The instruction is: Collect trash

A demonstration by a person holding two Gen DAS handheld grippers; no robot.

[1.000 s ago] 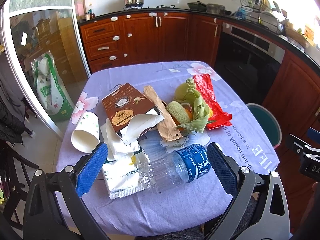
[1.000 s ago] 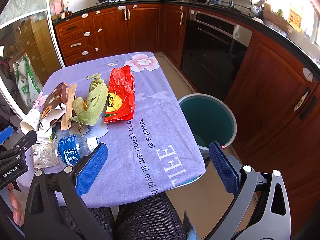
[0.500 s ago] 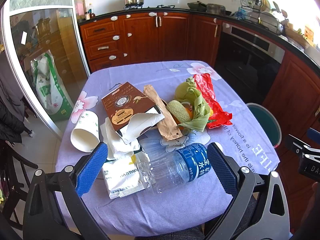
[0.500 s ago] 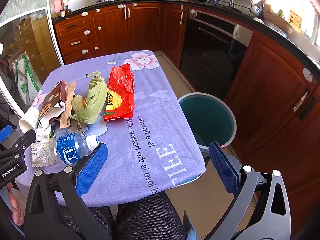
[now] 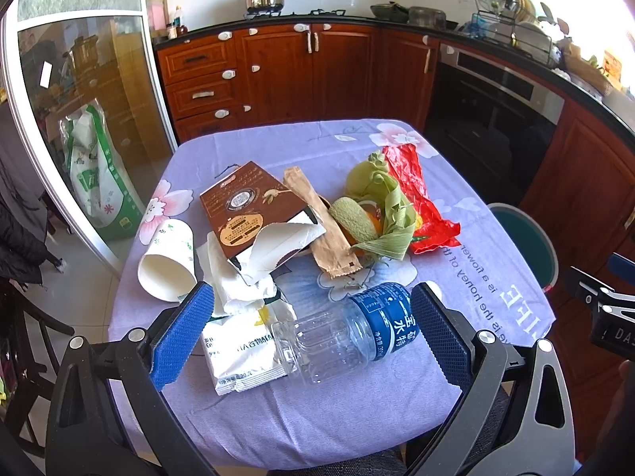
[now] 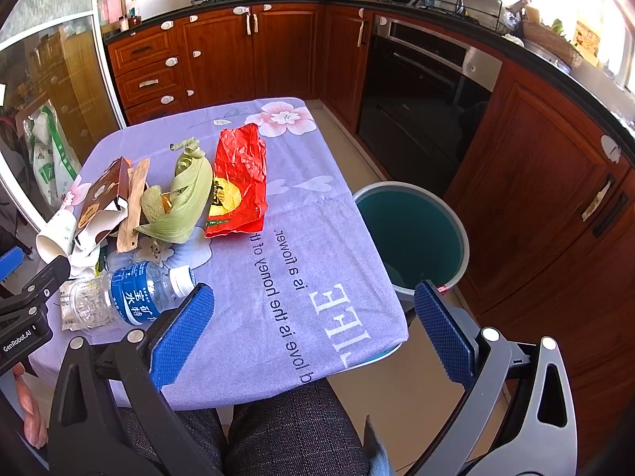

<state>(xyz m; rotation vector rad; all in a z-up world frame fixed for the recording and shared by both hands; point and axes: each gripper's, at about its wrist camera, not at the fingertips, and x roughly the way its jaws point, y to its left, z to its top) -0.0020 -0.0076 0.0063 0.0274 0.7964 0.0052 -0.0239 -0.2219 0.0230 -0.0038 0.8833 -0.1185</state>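
Trash all on the worktop (image 6: 301,317), none collected: plastic bottle (image 5: 349,329) nearest, on its side; white packet (image 5: 238,353), paper cup (image 5: 166,265), brown carton (image 5: 246,206), corn husk (image 5: 381,214), red wrapper (image 6: 238,182) behind. Teal bin (image 6: 412,234) stands on the floor just beside the worktop; little visible inside. Left tongs (image 5: 309,329) open wide, straddling the bottle without touching. Right tongs (image 6: 313,329) open, empty. Everything left to do.

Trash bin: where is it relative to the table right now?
The teal trash bin stands on the floor off the table's right edge, in front of the wooden cabinets, nearest the right gripper; the left wrist view shows only its rim.
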